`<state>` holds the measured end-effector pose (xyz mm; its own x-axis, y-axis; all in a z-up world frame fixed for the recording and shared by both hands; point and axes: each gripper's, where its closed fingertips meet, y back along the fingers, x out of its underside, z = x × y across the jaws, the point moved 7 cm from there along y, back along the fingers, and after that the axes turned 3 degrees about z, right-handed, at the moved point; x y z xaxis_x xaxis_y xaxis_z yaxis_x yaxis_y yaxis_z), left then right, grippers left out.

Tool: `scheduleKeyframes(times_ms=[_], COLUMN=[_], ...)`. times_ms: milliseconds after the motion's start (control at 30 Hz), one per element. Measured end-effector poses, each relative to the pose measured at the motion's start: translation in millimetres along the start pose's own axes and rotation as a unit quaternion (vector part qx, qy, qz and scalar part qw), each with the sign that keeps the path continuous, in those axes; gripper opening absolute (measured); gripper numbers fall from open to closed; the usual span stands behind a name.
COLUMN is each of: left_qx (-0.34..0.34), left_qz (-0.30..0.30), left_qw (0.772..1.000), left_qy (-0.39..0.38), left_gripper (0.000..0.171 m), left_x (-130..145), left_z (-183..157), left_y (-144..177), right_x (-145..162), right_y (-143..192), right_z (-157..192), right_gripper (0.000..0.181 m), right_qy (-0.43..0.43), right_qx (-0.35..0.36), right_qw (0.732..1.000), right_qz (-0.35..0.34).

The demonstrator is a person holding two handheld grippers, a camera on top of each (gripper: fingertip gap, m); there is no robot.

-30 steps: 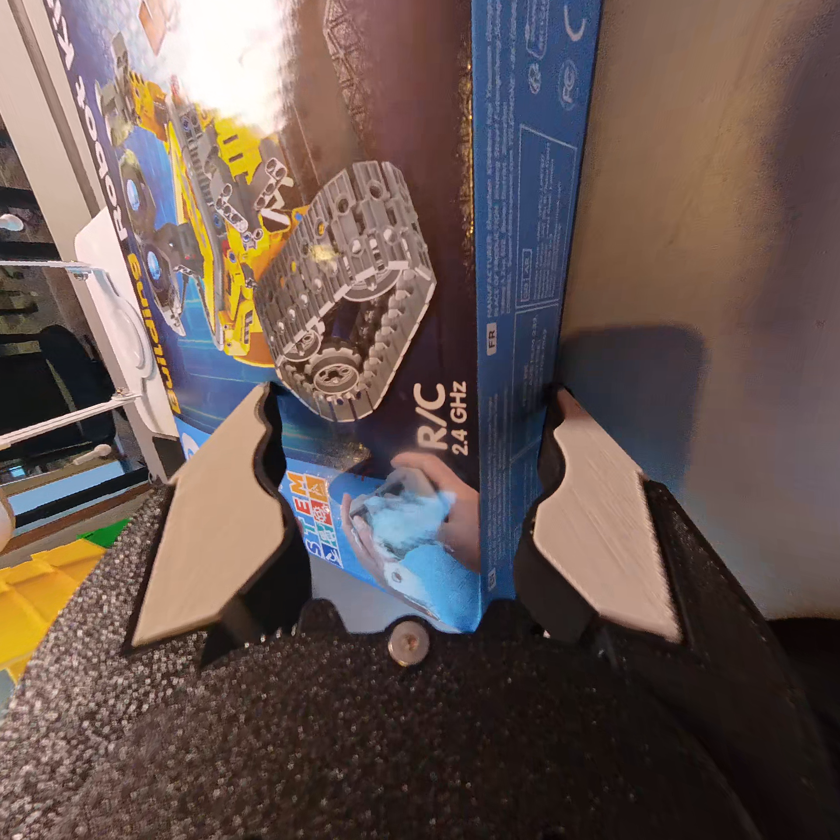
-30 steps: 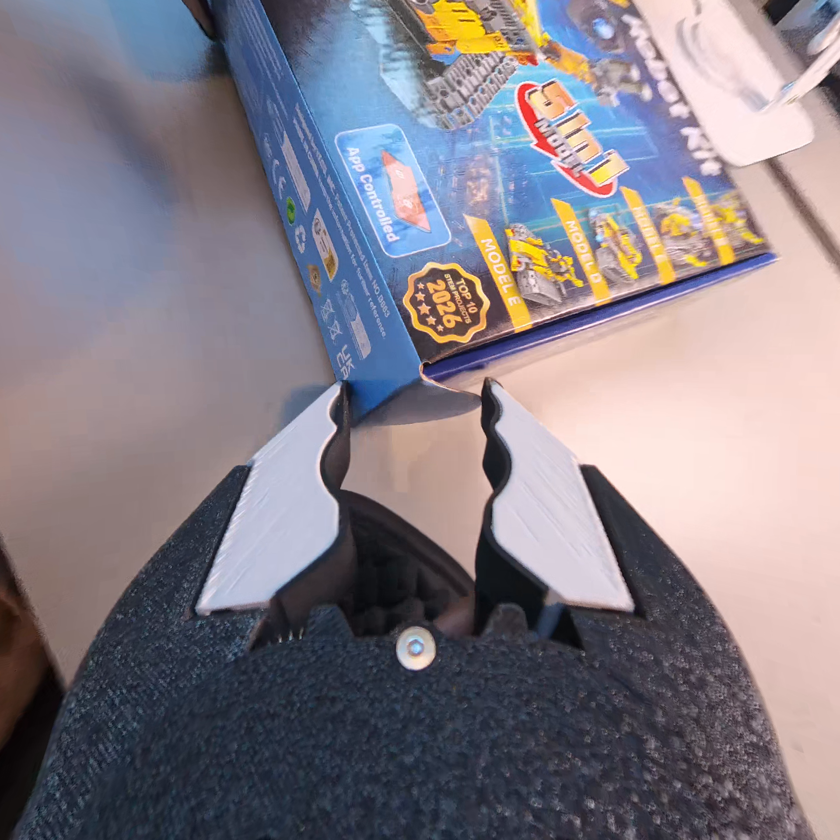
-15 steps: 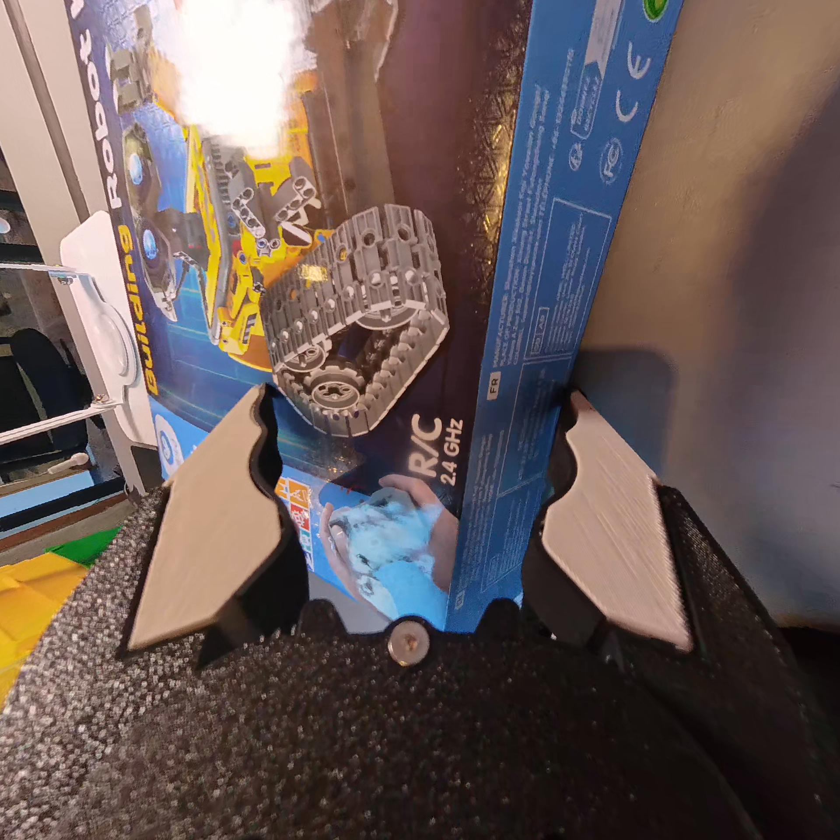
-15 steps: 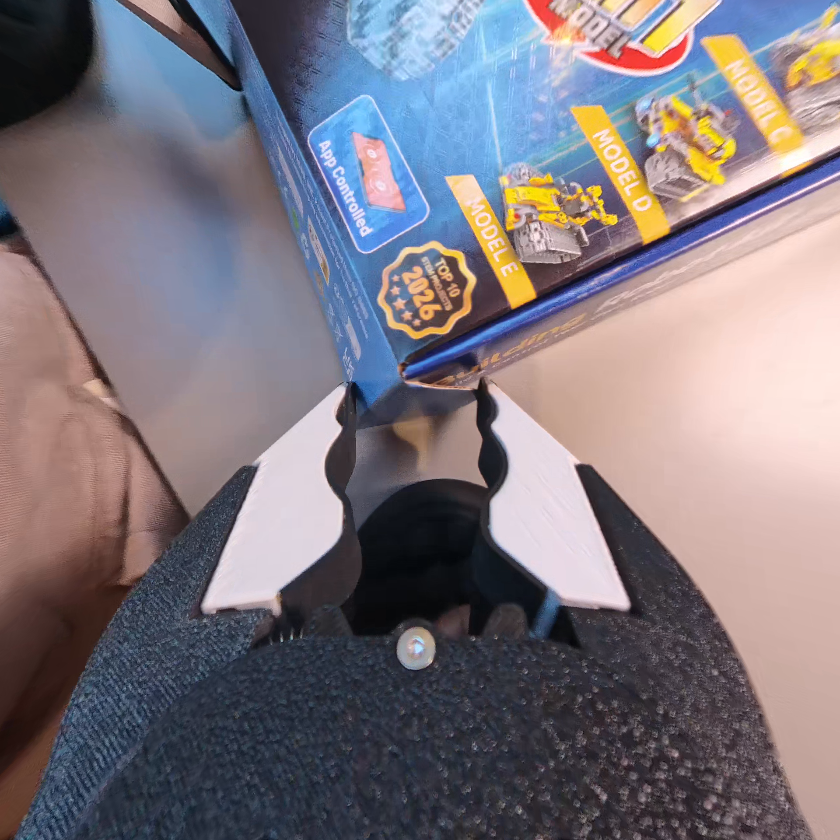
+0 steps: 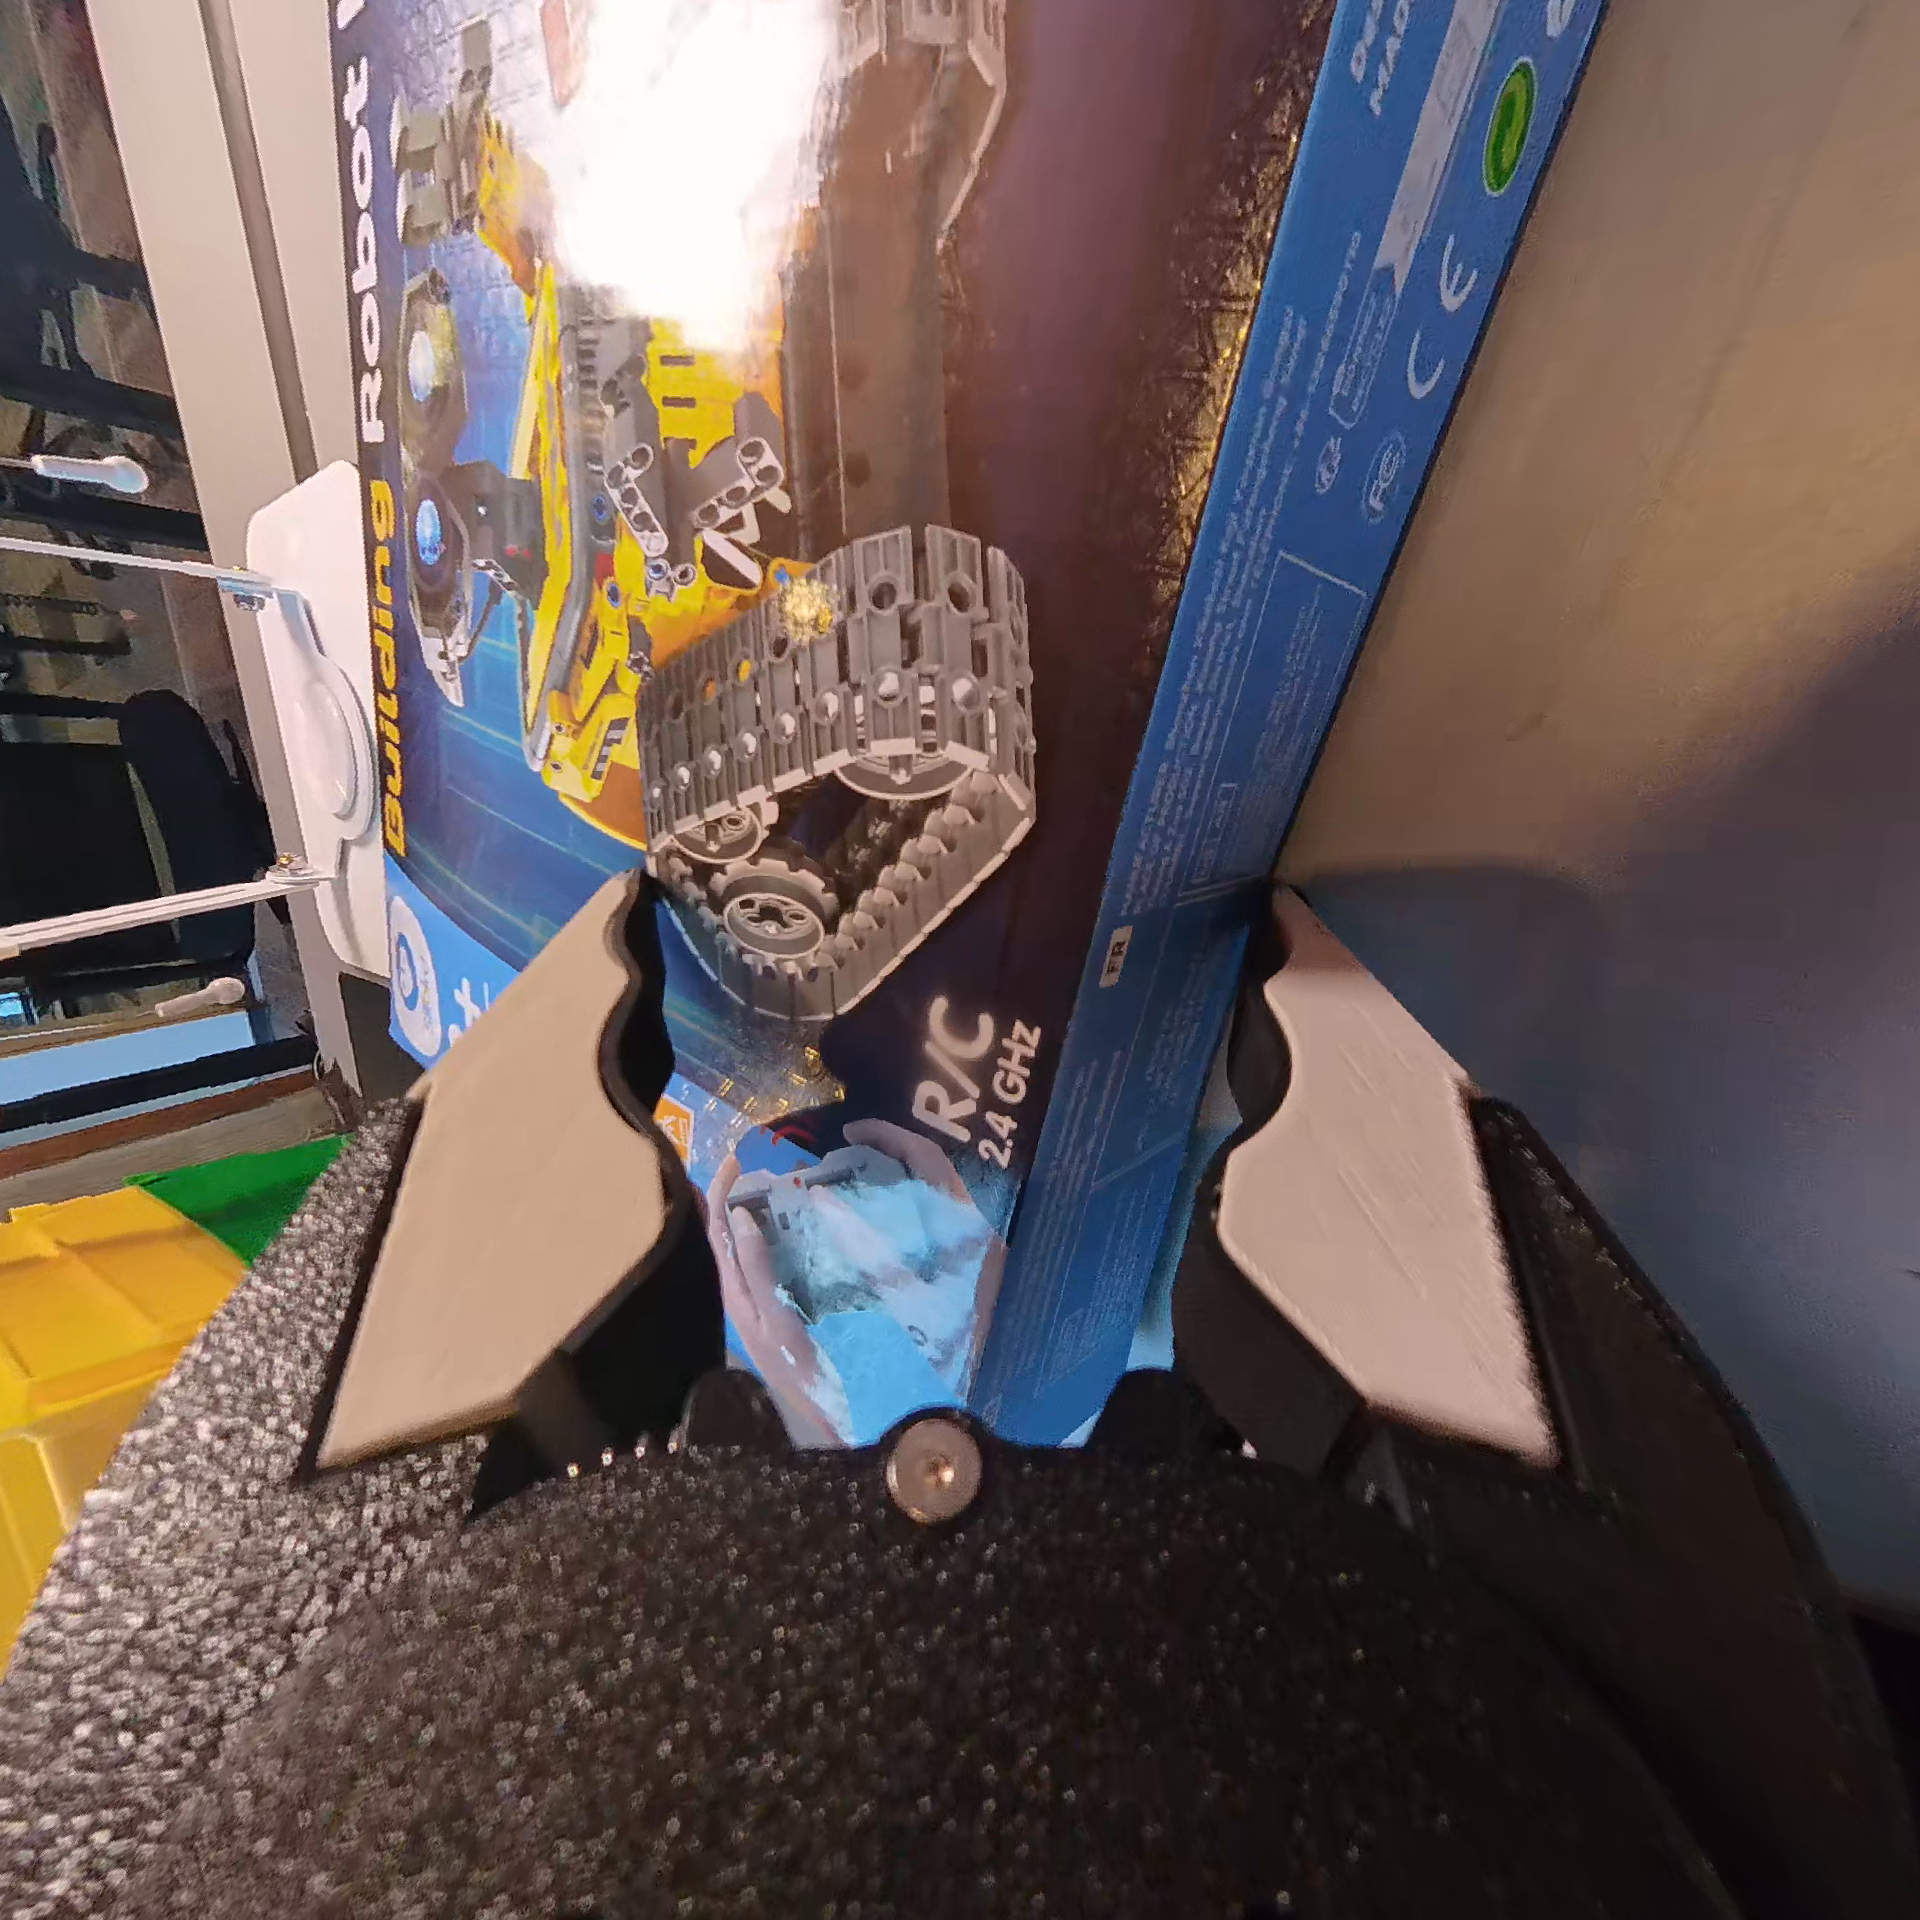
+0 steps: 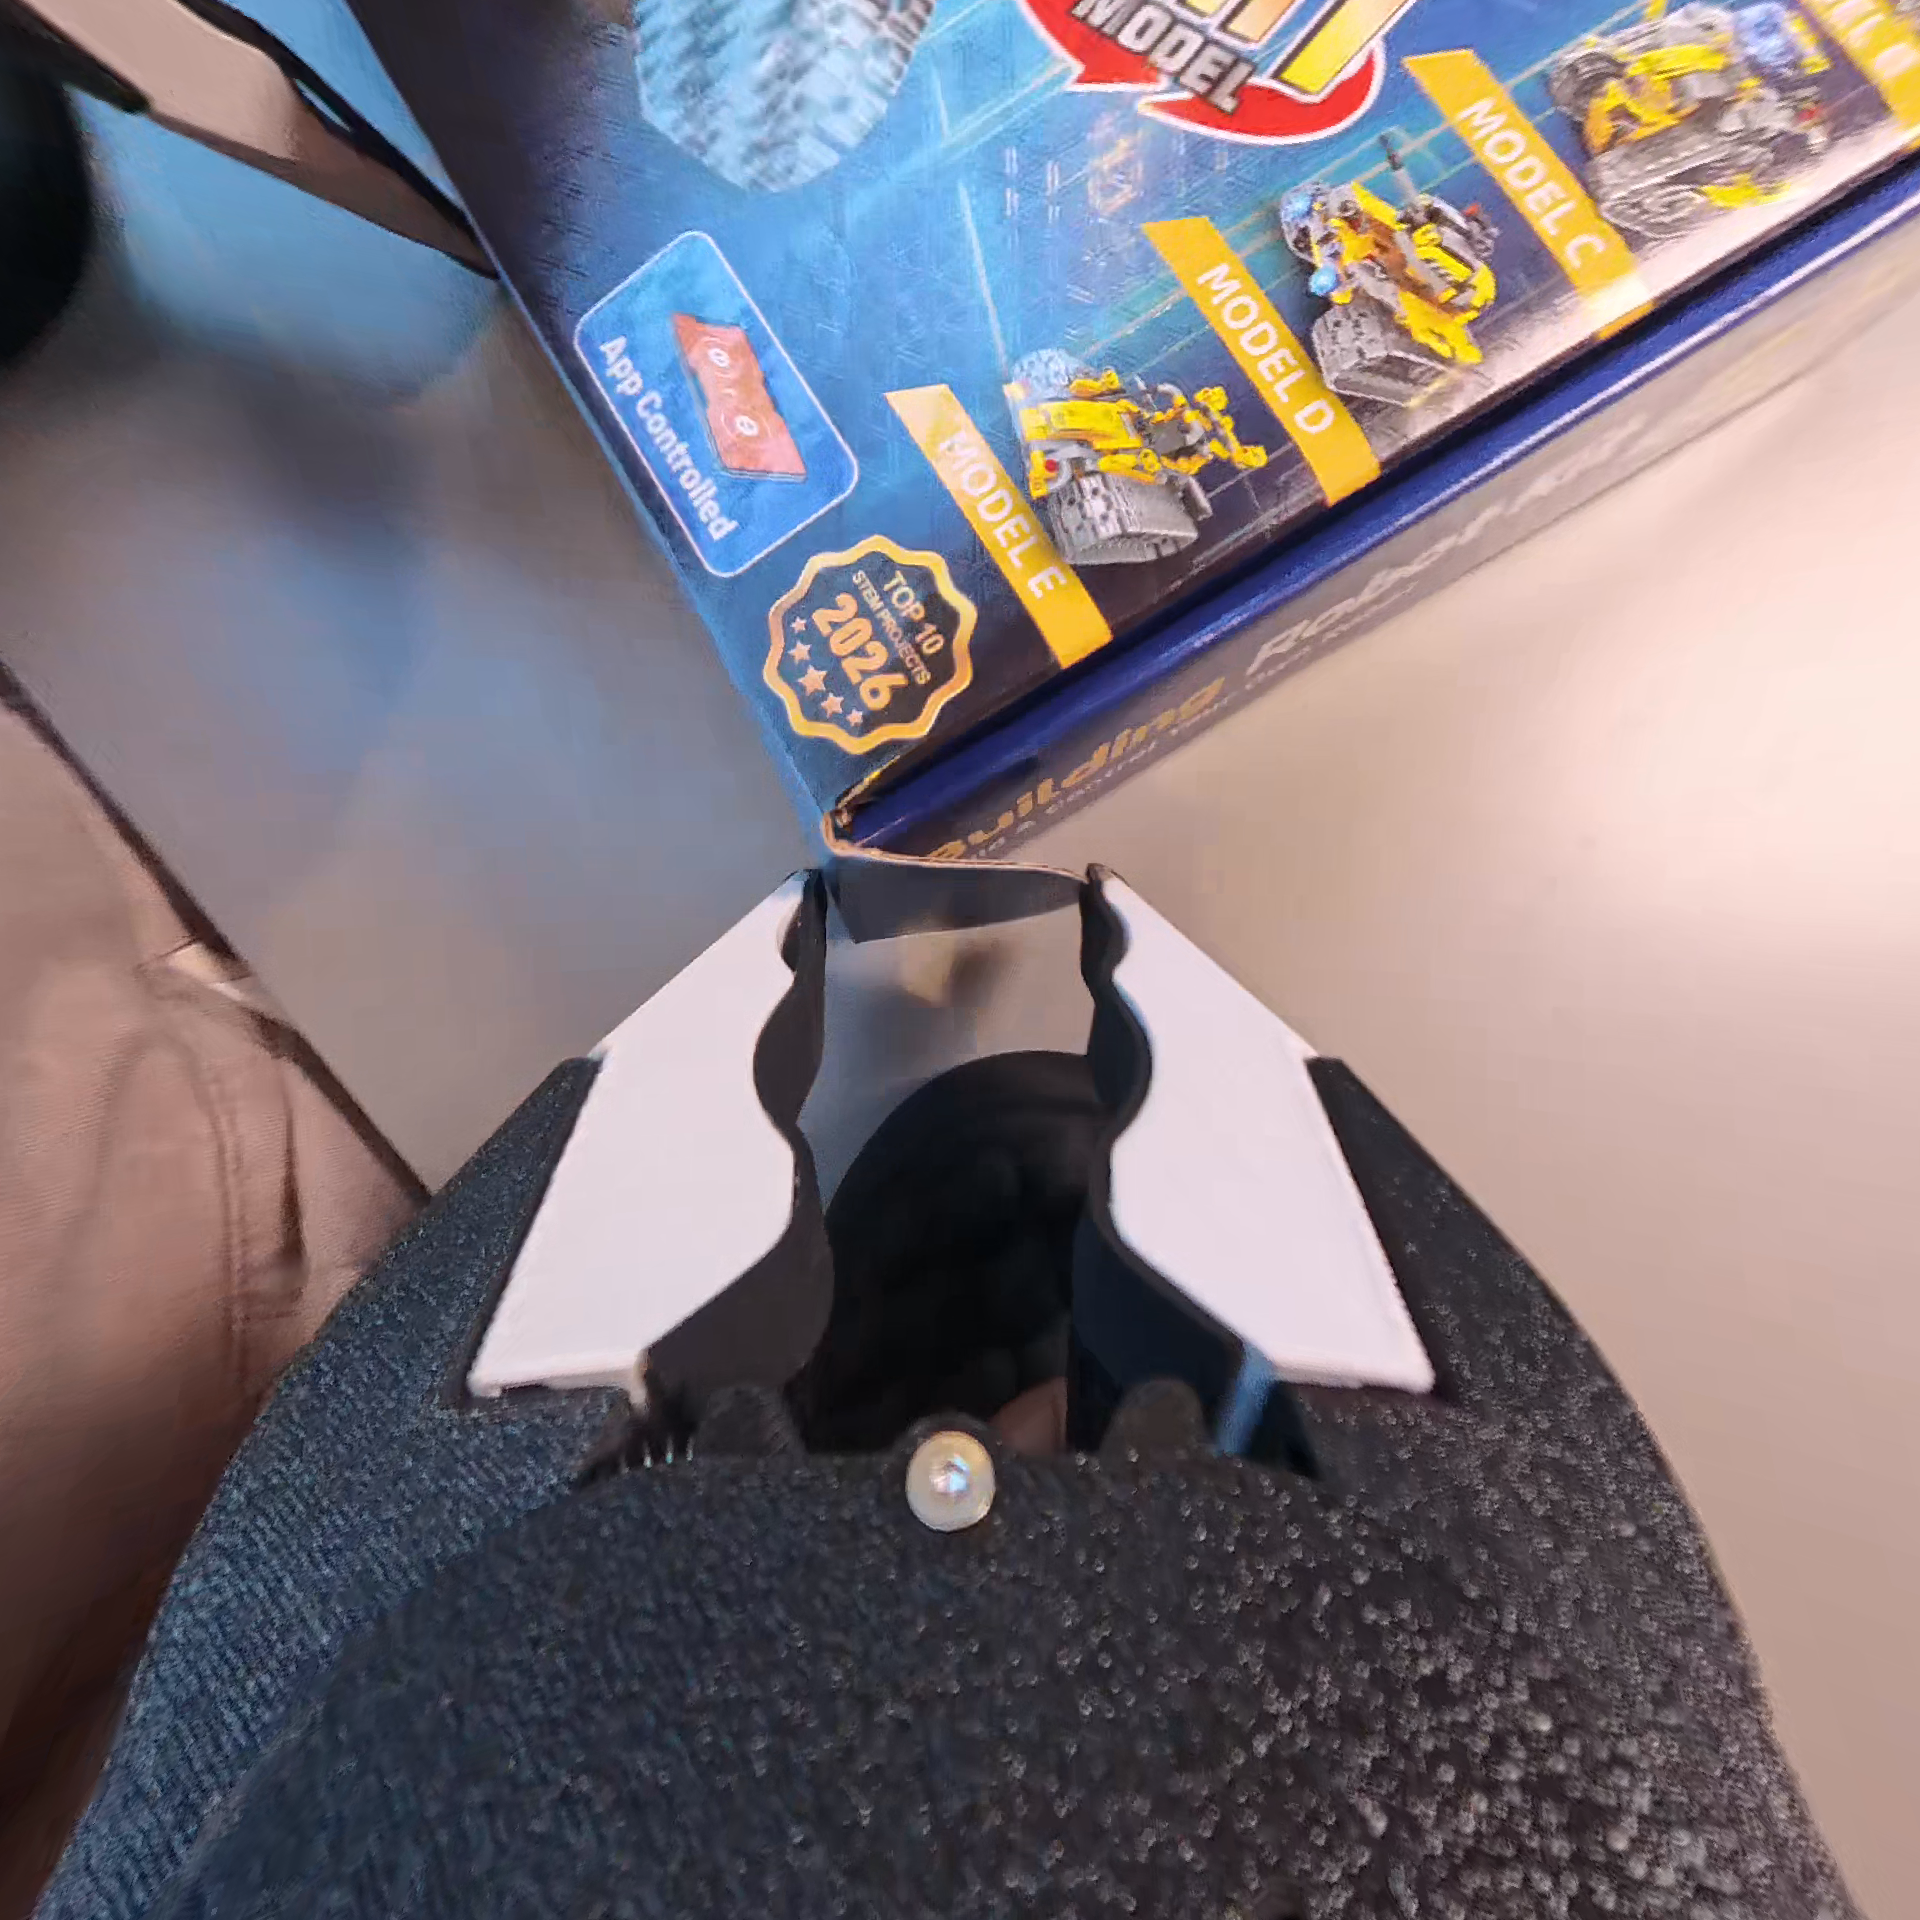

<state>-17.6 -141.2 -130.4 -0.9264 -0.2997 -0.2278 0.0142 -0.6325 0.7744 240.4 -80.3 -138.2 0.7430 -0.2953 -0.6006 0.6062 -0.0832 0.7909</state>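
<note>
Two-finger left gripper (image 5: 951,1049) is being held wide apart astride a corner of the glossy blue printed cardboard toy box (image 5: 1195,727), one finger over the picture face, the other against the narrow side; whether it is gripping cannot be told; the box's long axis is running straight ahead; the right gripper (image 6: 951,894), jaws parted, is being held at the box's opposite corner (image 6: 1039,416), its fingertips spanned by a dark flap (image 6: 951,904) there, above the beige tabletop (image 6: 1507,935).

Left claw (image 5: 945,935): gap filled by the blue toy box (image 5: 1039,468), no room between; bare tabletop (image 5: 1662,520) free at frame right. Upper left blocked by white bracket (image 5: 312,707), yellow bin (image 5: 94,1340) lower left. Right claw (image 6: 951,883): box corner at tips; open tabletop left & right.
</note>
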Motion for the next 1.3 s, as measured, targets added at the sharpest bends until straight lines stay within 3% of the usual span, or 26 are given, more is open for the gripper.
scheduleKeyframes(times_ms=[200, 367, 433, 533, 633, 700, 767, 867, 900, 1000, 1067, 1167, 1300], left_qx=[-0.009, -0.017, -0.010, 0.022, 0.092, 0.152, 0.194, 0.194, 0.193, 0.212, 0.225, 0.237, 0.229], left_qz=[-0.012, -0.018, -0.013, 0.004, -0.003, -0.018, -0.036, -0.043, -0.044, -0.064, -0.085, -0.115, -0.139], left_qw=[0.999, 0.998, 0.998, 0.999, 0.995, 0.988, 0.980, 0.980, 0.980, 0.975, 0.971, 0.964, 0.962], left_qy=[0.036, 0.058, 0.057, 0.047, 0.034, 0.033, 0.016, -0.022, -0.034, -0.022, -0.004, 0.032, 0.042], left_gripper=[0.112, 0.113, 0.114, 0.116, 0.107, 0.091, 0.088, 0.093, 0.094, 0.093, 0.091, 0.087, 0.087], left_x=[-10.1, -24.2, -28.3, -30.7, -30.7, -29.1, -27.9, -29.2, -28.8, -27.4, -25.5, -23.6, -21.3], left_z=[0.3, 2.9, 4.1, 6.7, 18.0, 32.9, 43.8, 48.2, 48.8, 52.7, 55.0, 56.6, 54.9], left_y=[-6.2, -14.4, -15.6, -12.4, -3.6, 2.3, 1.2, -6.0, -7.2, -6.9, -6.9, -7.5, -8.1], right_x=[11.3, 0.1, -5.7, -12.1, -11.3, -4.3, 2.6, 4.9, 4.5, -0.7, -8.2, -8.8, -6.7], right_y=[3.3, 7.1, 5.7, 3.2, 1.5, 0.8, 1.0, 3.0, 3.8, 5.3, 3.7, -5.3, -7.1], right_z=[-7.0, -15.9, -32.5, -41.9, -44.3, -47.1, -48.3, -48.3, -50.9, -59.0, -52.5, -48.9, -44.9], right_gripper=[0.070, 0.070, 0.071, 0.056, 0.048, 0.034, 0.020, 0.014, 0.019, 0.065, 0.074, 0.065, 0.061], right_qy=[0.006, 0.031, 0.043, 0.078, 0.061, 0.040, 0.030, 0.034, 0.034, 0.052, 0.107, 0.183, 0.158], right_qx=[0.143, 0.185, 0.175, 0.118, 0.092, 0.071, 0.058, 0.049, 0.054, 0.067, 0.067, 0.114, 0.077], right_qw=[0.987, 0.977, 0.978, 0.986, 0.992, 0.995, 0.997, 0.997, 0.997, 0.995, 0.989, 0.975, 0.984], right_qz=[-0.068, -0.099, -0.103, -0.086, -0.064, -0.052, -0.046, -0.045, -0.044, -0.050, -0.073, -0.042, -0.030])
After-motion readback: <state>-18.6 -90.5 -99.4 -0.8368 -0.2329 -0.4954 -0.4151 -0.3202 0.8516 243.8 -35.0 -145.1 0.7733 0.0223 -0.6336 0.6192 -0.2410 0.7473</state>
